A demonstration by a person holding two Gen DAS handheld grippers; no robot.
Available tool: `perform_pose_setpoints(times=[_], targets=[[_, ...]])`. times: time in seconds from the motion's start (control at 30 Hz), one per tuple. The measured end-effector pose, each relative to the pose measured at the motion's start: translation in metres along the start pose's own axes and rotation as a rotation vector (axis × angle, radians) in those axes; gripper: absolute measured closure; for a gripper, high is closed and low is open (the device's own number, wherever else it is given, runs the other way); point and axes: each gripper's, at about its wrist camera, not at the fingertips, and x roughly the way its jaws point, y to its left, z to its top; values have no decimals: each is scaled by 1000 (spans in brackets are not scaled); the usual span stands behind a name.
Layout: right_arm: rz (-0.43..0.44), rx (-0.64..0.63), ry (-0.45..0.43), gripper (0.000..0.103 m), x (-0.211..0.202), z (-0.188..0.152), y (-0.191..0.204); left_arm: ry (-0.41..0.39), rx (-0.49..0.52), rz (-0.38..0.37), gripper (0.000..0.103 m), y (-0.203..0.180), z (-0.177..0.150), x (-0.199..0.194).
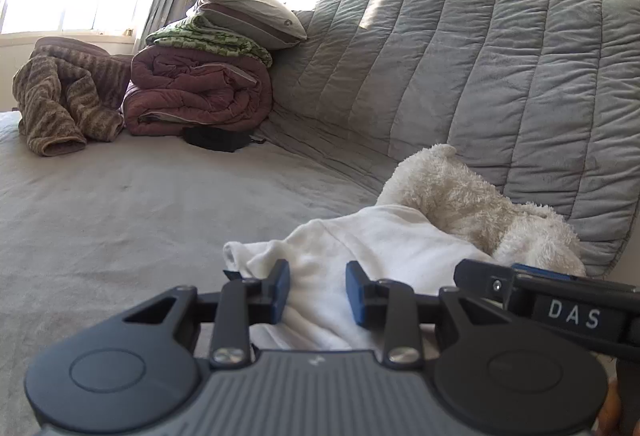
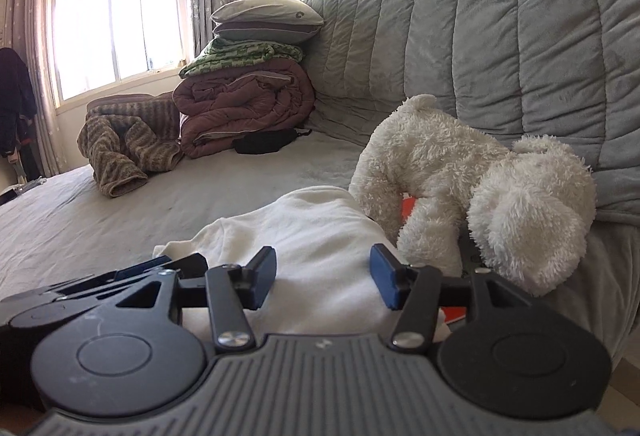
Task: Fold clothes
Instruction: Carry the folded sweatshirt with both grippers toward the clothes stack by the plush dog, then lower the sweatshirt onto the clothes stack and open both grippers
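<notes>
A white garment (image 1: pixel 360 244) lies bunched on the grey bed sheet (image 1: pixel 120 216), right in front of both grippers. My left gripper (image 1: pixel 319 290) hovers low over its near edge. The jaws stand apart, and white cloth shows in the gap with neither pad pressing on it. My right gripper (image 2: pixel 324 278) is just to the right, also over the garment (image 2: pixel 312 232), with its jaws wider apart and nothing pinched. Each gripper shows at the edge of the other's view: the right gripper (image 1: pixel 540 296) and the left gripper (image 2: pixel 160 268).
A white plush toy (image 2: pixel 480 176) lies against the garment's right side, with something orange (image 2: pixel 410 206) under it. Behind runs a quilted grey backrest (image 1: pixel 480 76). At the far end sit stacked quilts and pillows (image 1: pixel 196 92), a striped brown blanket (image 1: pixel 60 100) and a black item (image 1: pixel 216 138).
</notes>
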Motion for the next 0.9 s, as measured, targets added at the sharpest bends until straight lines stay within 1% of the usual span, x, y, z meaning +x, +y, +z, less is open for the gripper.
perform_pose_setpoints(times=[0.03,0.17,0.3,0.37,0.47,0.6,0.9], targets=[[-5,-12,6,45,1,-1,1,-3,7,1,71,-1,-1,-1],[0,30,24,44,6,-3,-5,-12,32,13,71,-5,-6,-4],[-3,17,39,43,9,-7,-4,-11,37,20,71,-6,-9,-3],[4,18,39,43,9,-9,-6,-9,23,13,71,-4,-10,-2],[31,35,30,43,7,-12,-12,-23,31,4,71,-3,-15,-2],[40,33,18,43,6,-16,-14,-37,18,-7,71,0,-21,-2],[25,18,24,43,6,-14,-9,-28,40,4,71,-1,-21,-1]])
